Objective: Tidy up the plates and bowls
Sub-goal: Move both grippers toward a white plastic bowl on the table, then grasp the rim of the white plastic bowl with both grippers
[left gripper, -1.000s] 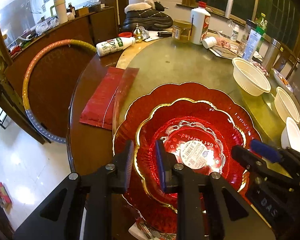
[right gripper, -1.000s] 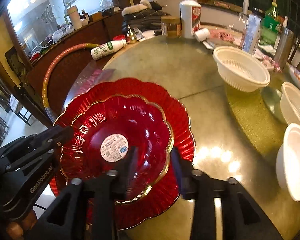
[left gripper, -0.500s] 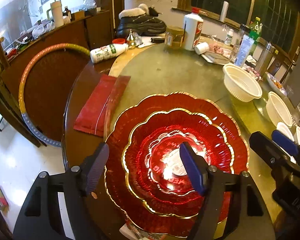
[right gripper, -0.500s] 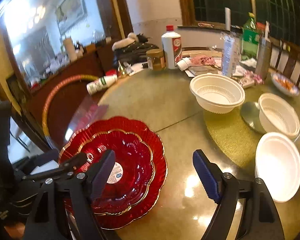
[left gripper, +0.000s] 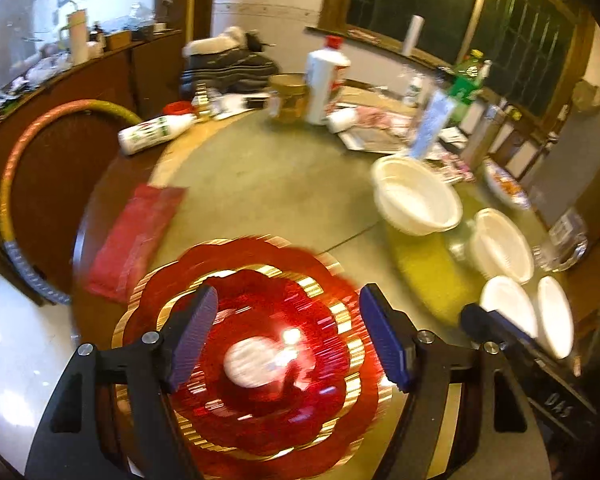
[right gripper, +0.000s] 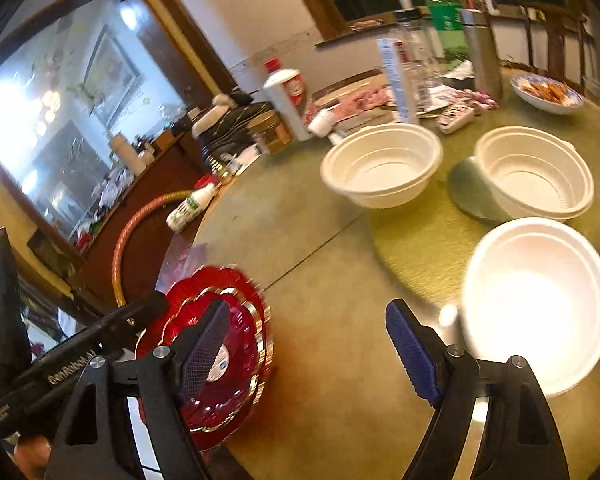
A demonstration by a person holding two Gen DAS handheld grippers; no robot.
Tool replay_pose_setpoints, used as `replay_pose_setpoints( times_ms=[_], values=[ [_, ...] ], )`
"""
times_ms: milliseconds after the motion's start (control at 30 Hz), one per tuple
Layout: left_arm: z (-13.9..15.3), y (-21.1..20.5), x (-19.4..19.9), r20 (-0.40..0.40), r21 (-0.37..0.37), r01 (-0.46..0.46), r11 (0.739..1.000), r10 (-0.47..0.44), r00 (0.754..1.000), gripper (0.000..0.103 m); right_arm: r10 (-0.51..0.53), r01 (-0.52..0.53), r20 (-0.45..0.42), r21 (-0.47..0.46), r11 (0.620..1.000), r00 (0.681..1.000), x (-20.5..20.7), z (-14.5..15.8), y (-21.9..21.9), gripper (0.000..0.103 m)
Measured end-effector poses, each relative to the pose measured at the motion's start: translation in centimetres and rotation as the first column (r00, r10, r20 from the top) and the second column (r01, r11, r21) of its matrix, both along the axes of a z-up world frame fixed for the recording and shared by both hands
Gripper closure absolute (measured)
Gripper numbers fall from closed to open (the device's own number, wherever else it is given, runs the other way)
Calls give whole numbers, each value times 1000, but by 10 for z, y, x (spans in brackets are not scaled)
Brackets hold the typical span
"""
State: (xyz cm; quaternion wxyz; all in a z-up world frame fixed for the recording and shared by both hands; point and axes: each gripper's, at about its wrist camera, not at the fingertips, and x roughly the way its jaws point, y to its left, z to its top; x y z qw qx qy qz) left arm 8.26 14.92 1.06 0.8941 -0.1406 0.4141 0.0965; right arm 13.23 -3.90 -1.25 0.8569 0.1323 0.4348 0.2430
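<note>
Two red plates [left gripper: 260,320] sit stacked at the near edge of the round table [left gripper: 260,184], scalloped, gold-rimmed, a white sticker at the centre, all smeared by blur. Four white bowls [right gripper: 382,164] sit further right on the table. Left gripper [left gripper: 288,340] hangs over the stack, spread wide and empty; right gripper [right gripper: 312,352] gapes wide too, gripping nothing.
</note>
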Motion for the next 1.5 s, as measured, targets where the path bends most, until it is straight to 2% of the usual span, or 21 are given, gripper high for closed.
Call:
replay_pose_setpoints(
  times_ms=[200, 333, 400, 567, 700, 800, 933, 967, 1000, 1033, 1067, 1100, 1200, 1500],
  values=[
    [3, -35, 61, -47, -66, 53, 996, -56, 997, 30, -62, 70, -104, 77, 995, 993, 52, 4, -43, 21],
    [-7, -46, 102, -74, -93, 3, 996, -9, 997, 30, -72, 99, -182, 143, 985, 981, 93, -1, -61, 22],
    [-16, -50, 123, -110, -105, -28, 994, 16, 994, 30, -54, 100, -247, 178, 979, 968, 117, -8, -61, 24],
    [-36, -51, 163, -168, -118, -89, 989, 69, 983, 30, -74, 125, -309, 150, 981, 948, 152, -24, -55, 35],
    [-49, -55, 184, -201, -94, -114, 989, 93, 975, 30, -112, 161, -339, 122, 979, 934, 171, -35, -54, 42],
    [-56, -56, 193, -202, -75, -124, 989, 107, 973, 30, -143, 184, -353, 84, 979, 925, 183, -45, -51, 49],
    [-71, -57, 203, -247, -64, -133, 989, 113, 962, 30, -166, 201, -372, 55, 978, 913, 193, -57, -49, 61],
    [-75, -57, 204, -260, -66, -135, 989, 114, 959, 33, -165, 200, -383, 53, 978, 909, 195, -61, -47, 63],
    [-78, -58, 205, -268, -63, -132, 989, 110, 957, 43, -159, 191, -391, 43, 981, 907, 197, -65, -45, 75],
    [-81, -62, 206, -277, -48, -110, 993, 93, 956, 71, -153, 180, -392, 34, 983, 907, 197, -66, -43, 85],
    [-83, -66, 208, -293, -36, -70, 997, 56, 955, 84, -144, 170, -386, 34, 985, 911, 197, -67, -42, 88],
    [-85, -69, 207, -307, -23, -50, 998, 41, 951, 84, -143, 165, -379, 27, 986, 914, 195, -66, -41, 91],
    [-79, -69, 196, -278, -33, -47, 998, 36, 960, 84, -130, 153, -350, 38, 987, 928, 185, -58, -43, 91],
    [-38, -80, 136, -159, 9, -11, 1000, 12, 987, 84, -110, 129, -223, 72, 989, 969, 124, -19, -51, 91]
  ],
)
